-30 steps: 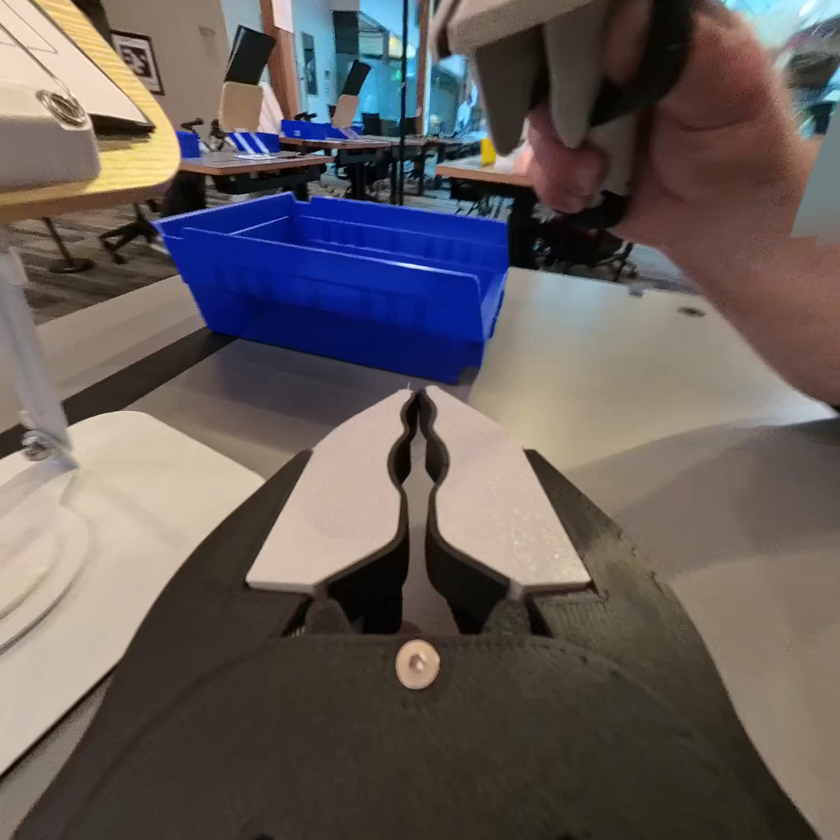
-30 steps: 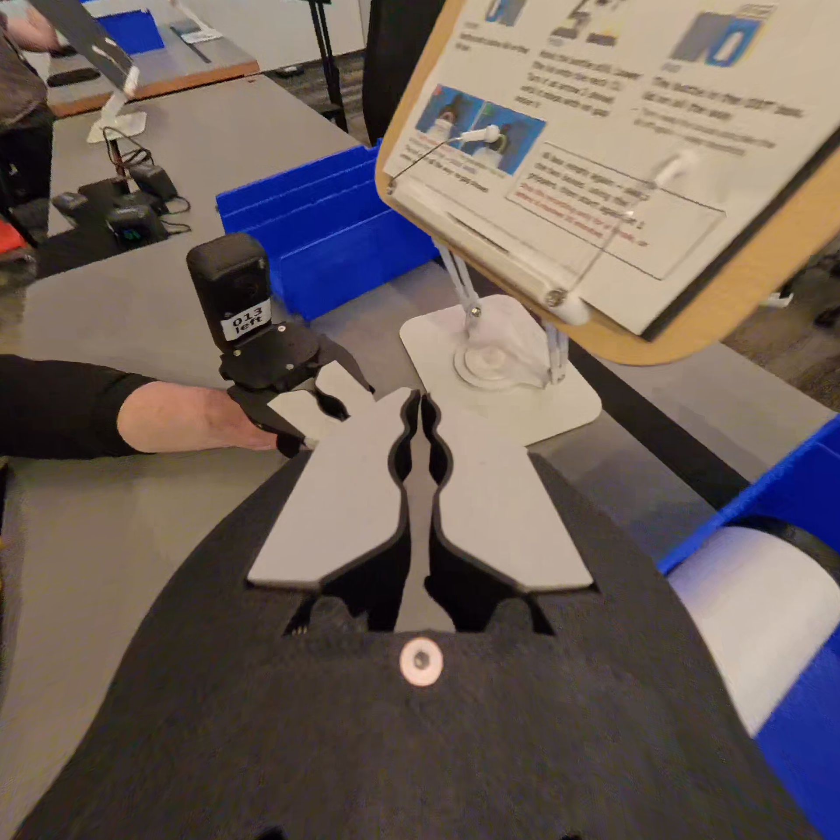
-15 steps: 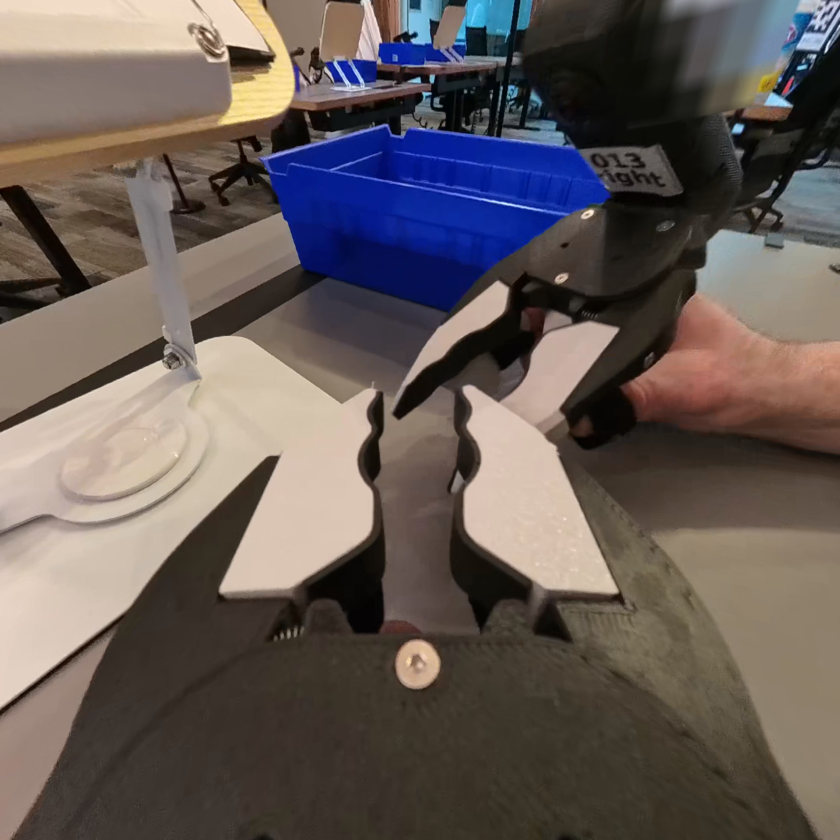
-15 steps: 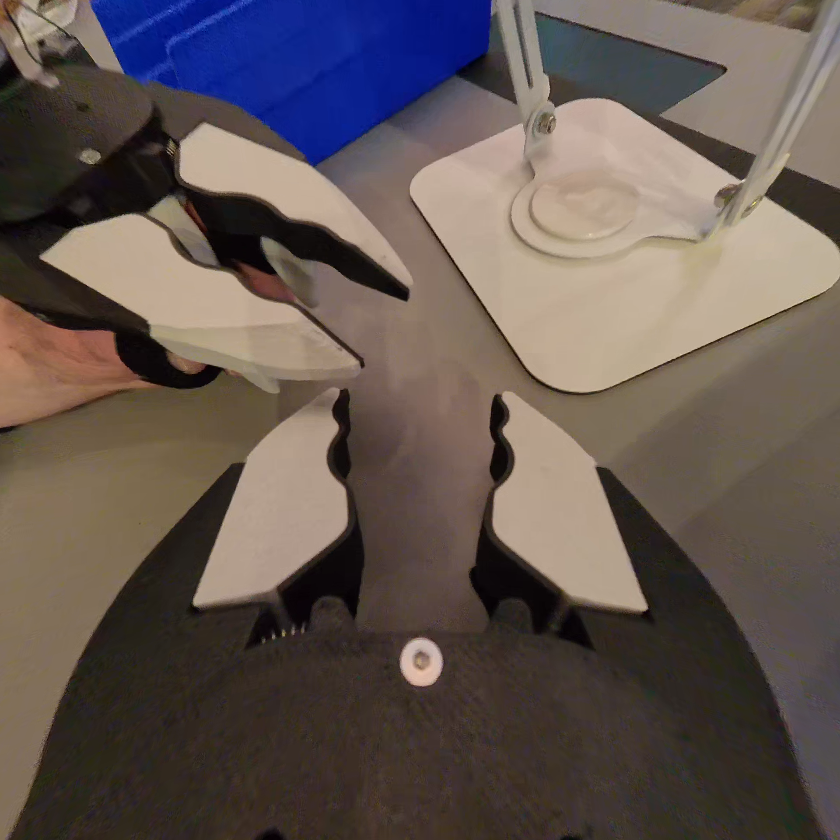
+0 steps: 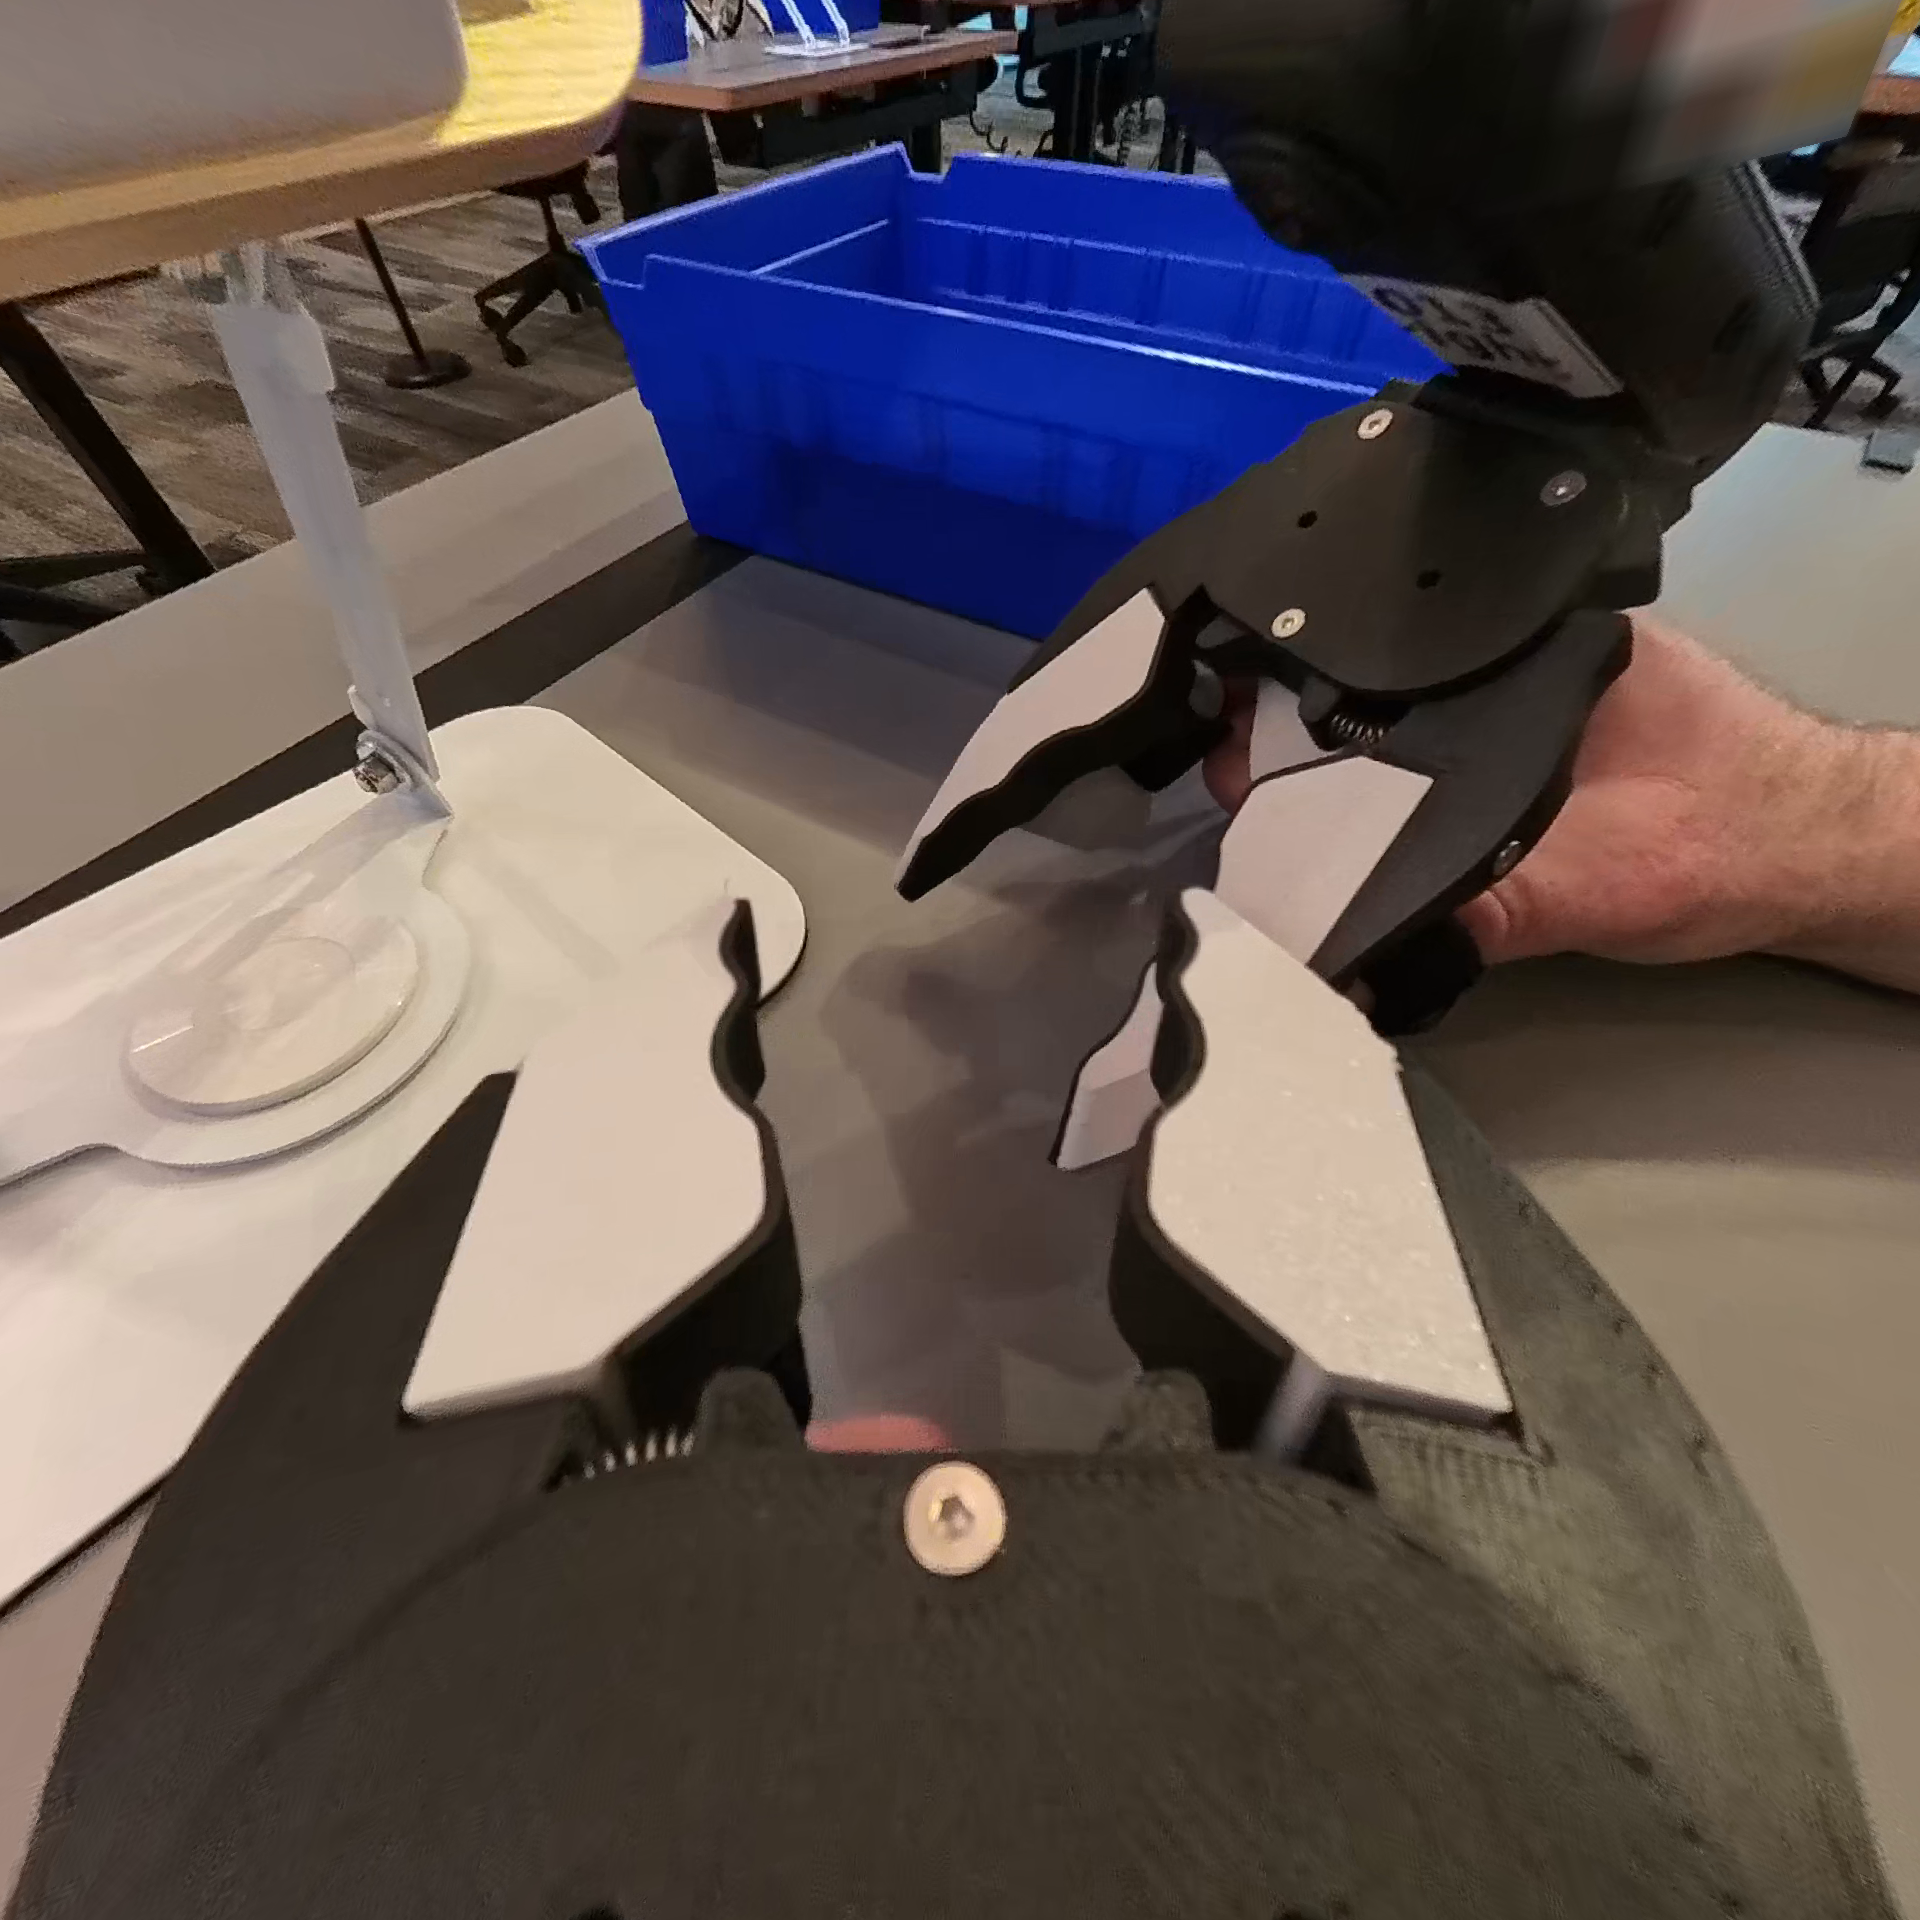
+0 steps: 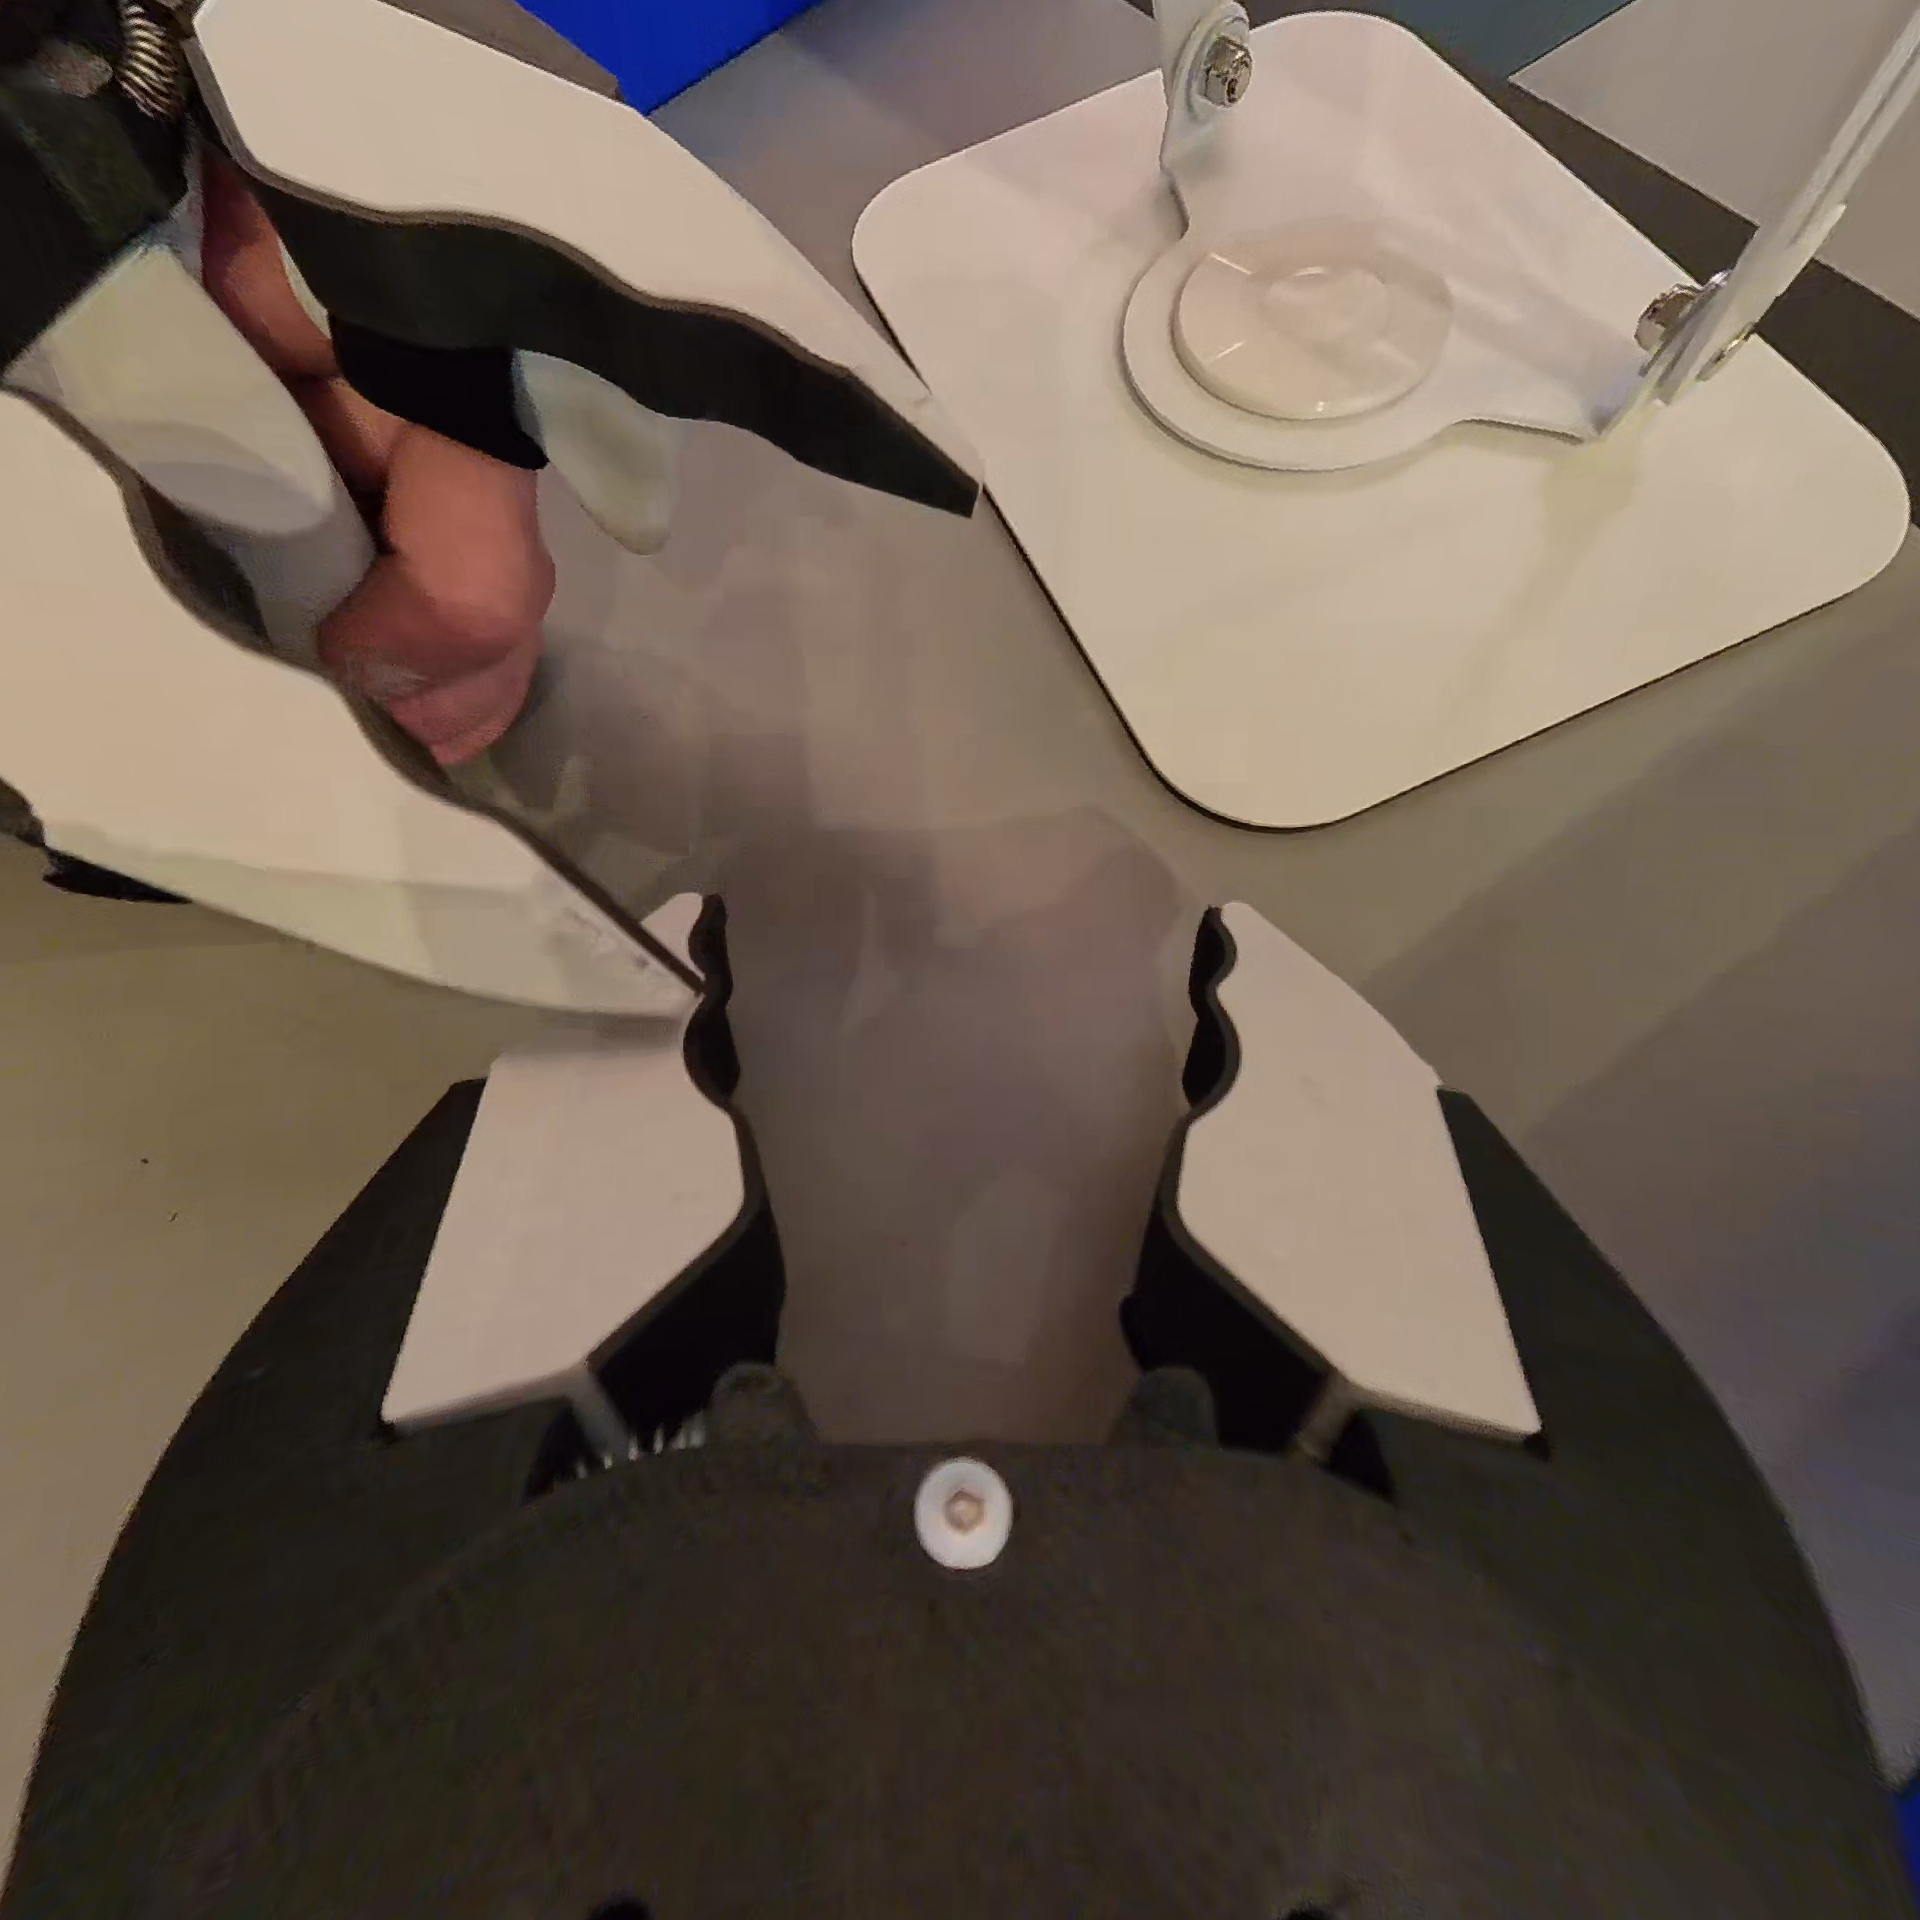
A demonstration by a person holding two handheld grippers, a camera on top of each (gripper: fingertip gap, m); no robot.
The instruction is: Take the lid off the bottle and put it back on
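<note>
No bottle or lid shows in either view. My left gripper (image 5: pixel 964 914) is open and empty, low over the grey table (image 5: pixel 1714 1247). My right gripper (image 6: pixel 961 914) is also open and empty, over the same table (image 6: pixel 1558 1039). The two face each other tip to tip. In the left wrist view the right gripper (image 5: pixel 982 1023) comes in from the upper right, held by a hand (image 5: pixel 1714 831), with one fingertip overlapping my right finger. In the right wrist view the left gripper (image 6: pixel 831 748) comes in from the upper left, held by a hand (image 6: pixel 436 582).
A blue bin (image 5: pixel 987 416) stands on the table behind the grippers. A white stand base (image 5: pixel 260 935) sits to the left and carries a wooden clipboard (image 5: pixel 312 125) overhead. The base is at the upper right in the right wrist view (image 6: pixel 1455 571).
Both grippers have gone from shut to open. The right gripper has swung down from above and closed in on the left one, and both now sit low, tips nearly meeting.
</note>
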